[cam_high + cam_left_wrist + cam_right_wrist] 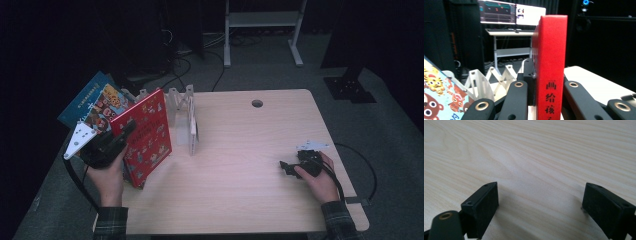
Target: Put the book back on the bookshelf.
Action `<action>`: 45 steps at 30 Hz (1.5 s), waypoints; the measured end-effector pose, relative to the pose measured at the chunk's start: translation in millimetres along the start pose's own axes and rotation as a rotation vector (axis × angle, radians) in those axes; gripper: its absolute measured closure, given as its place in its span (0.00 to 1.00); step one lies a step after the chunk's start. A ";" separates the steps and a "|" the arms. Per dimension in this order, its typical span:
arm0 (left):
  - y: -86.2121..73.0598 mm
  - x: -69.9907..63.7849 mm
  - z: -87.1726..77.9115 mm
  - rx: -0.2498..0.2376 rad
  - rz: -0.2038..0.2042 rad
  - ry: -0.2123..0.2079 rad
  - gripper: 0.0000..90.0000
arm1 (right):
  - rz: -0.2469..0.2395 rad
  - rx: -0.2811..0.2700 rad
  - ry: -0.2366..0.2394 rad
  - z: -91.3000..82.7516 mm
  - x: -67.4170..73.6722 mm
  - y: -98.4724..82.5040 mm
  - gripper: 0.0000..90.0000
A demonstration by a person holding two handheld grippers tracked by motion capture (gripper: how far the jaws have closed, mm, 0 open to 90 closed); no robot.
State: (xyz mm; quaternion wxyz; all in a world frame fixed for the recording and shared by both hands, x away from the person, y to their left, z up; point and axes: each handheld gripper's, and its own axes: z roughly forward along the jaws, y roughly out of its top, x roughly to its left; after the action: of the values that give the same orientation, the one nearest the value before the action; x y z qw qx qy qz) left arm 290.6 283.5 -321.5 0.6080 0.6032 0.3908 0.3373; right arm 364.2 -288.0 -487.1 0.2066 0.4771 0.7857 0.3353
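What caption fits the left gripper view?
Left gripper clamps the red book by its spine, white folding rack behind.

red book [148, 135] | upright, tilted | table's left edge, beside rack

My sleeves [111, 220] are dark plaid flannel. Both my grippers are black: the left gripper [112, 142] carries a pale three-cornered plate and brass-ringed rivets on its arms, and a black cable trails from the right gripper [291, 167].
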 end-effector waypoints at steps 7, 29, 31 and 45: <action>-8.0 3.2 18.1 -0.001 0.014 0.056 0.89 | 0.000 0.000 0.000 0.2 -0.5 0.1 0.14; -16.0 22.0 73.5 -0.001 0.017 0.158 0.89 | 0.000 0.000 0.001 0.2 -1.3 0.3 0.14; -16.4 24.0 77.2 -0.005 0.025 0.161 0.89 | 0.000 0.000 0.001 0.2 -1.4 0.3 0.14; -25.3 42.1 106.8 -0.004 0.014 0.185 0.89 | 0.000 0.000 0.000 0.4 -1.7 0.4 0.14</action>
State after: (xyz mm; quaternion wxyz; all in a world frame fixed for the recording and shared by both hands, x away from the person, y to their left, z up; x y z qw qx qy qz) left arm 402.9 269.3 -353.2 0.5680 0.5710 0.4406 0.3965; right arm 365.5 -289.3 -487.1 0.2064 0.4770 0.7858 0.3352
